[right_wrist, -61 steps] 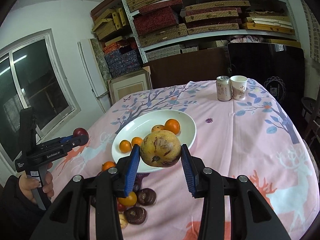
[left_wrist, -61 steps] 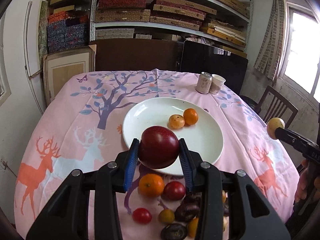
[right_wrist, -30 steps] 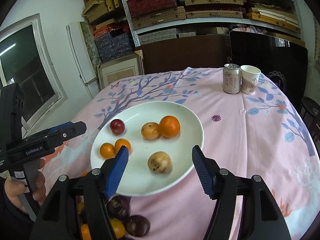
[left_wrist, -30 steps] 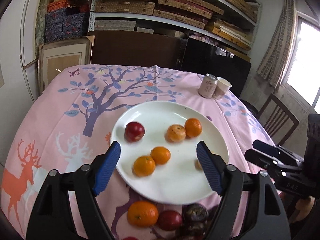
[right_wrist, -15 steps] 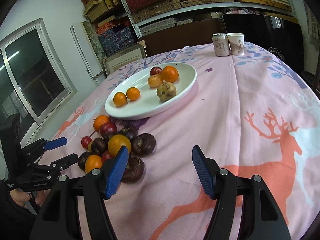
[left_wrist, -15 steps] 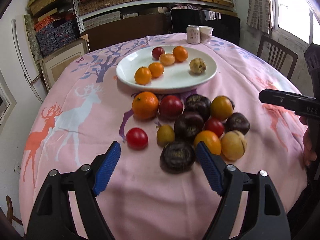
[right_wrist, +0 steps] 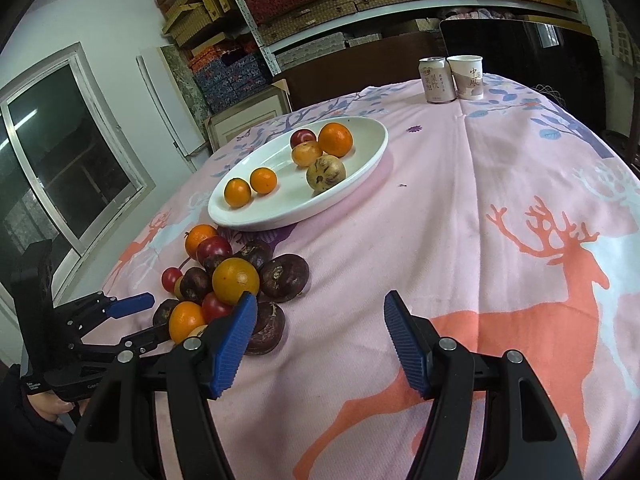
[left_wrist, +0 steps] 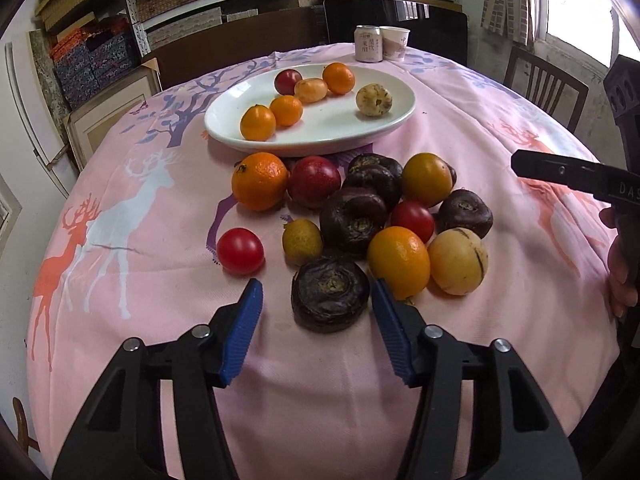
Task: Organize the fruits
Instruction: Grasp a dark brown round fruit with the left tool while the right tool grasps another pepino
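Note:
A white plate (left_wrist: 332, 130) (right_wrist: 360, 184) holds several fruits: small oranges, a red plum (left_wrist: 288, 81) and a speckled yellow fruit (left_wrist: 373, 99) (right_wrist: 325, 172). In front of it a heap of loose fruit lies on the pink cloth. My left gripper (left_wrist: 317, 300) is open and empty, its jaws either side of a dark wrinkled fruit (left_wrist: 329, 294). My right gripper (right_wrist: 320, 312) is open and empty over bare cloth, just right of the heap; its left finger stands next to another dark fruit (right_wrist: 266, 328).
A drink can (left_wrist: 367, 48) (right_wrist: 437, 80) and a paper cup (left_wrist: 395, 42) (right_wrist: 468, 77) stand at the table's far side. A chair (left_wrist: 544, 84) is at the right. Shelves of boxes line the back wall.
Both grippers released their fruits onto the plate, opened, and pulled back toward the near edge. The left one has since lowered around the nearest dark fruit.

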{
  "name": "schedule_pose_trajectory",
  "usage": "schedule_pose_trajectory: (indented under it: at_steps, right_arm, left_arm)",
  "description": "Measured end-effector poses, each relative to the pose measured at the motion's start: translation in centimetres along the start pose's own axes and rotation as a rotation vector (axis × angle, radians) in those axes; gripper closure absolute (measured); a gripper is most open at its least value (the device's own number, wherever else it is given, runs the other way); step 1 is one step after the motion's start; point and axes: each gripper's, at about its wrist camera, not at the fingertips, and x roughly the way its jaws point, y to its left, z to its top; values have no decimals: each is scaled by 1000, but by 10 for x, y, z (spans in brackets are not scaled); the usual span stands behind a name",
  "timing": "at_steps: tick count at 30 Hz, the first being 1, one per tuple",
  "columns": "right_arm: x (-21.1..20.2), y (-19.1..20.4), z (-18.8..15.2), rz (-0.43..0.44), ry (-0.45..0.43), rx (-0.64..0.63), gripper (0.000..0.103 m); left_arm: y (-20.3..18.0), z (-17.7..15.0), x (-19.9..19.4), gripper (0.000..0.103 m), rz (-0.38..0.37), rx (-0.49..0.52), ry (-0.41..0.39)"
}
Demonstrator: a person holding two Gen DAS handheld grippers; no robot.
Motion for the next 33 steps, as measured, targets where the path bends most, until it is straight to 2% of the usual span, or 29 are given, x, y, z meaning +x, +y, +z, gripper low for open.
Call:
schedule_pose_trajectory:
  at_steps: [6,7,11,14,18,21,25,33]
  right_arm:
    - [0,0,0,6,2,-4,36]
    - [0,0,0,7,3,-3,36]
    - [0,1,0,13,7,-8,36]
    - [0,4,0,21,9,-24,36]
    - [0,18,-5,10,23,-95,36]
    - [1,46,-18,56,74,-181,36]
    - [5,84,-32,82,130,-284,38]
    - [36,100,-33,51,243,-243,46]
  left_arm:
    - [-1,-1,11,56,-13,-8,19]
    - [-1,1,12,62,-23,-11,18]
    - [-2,3,12,63,-35,-23,3]
    - [8,1,4,63,-60,-75,-49]
    - [33,-6,-9,63,-82,-217,-135]
    - [43,-8,-12,63,-90,-272,-152]
    - [41,-8,-14,63,-93,-265,-158]
    - [44,-11,-15,63,-119,-278,-173]
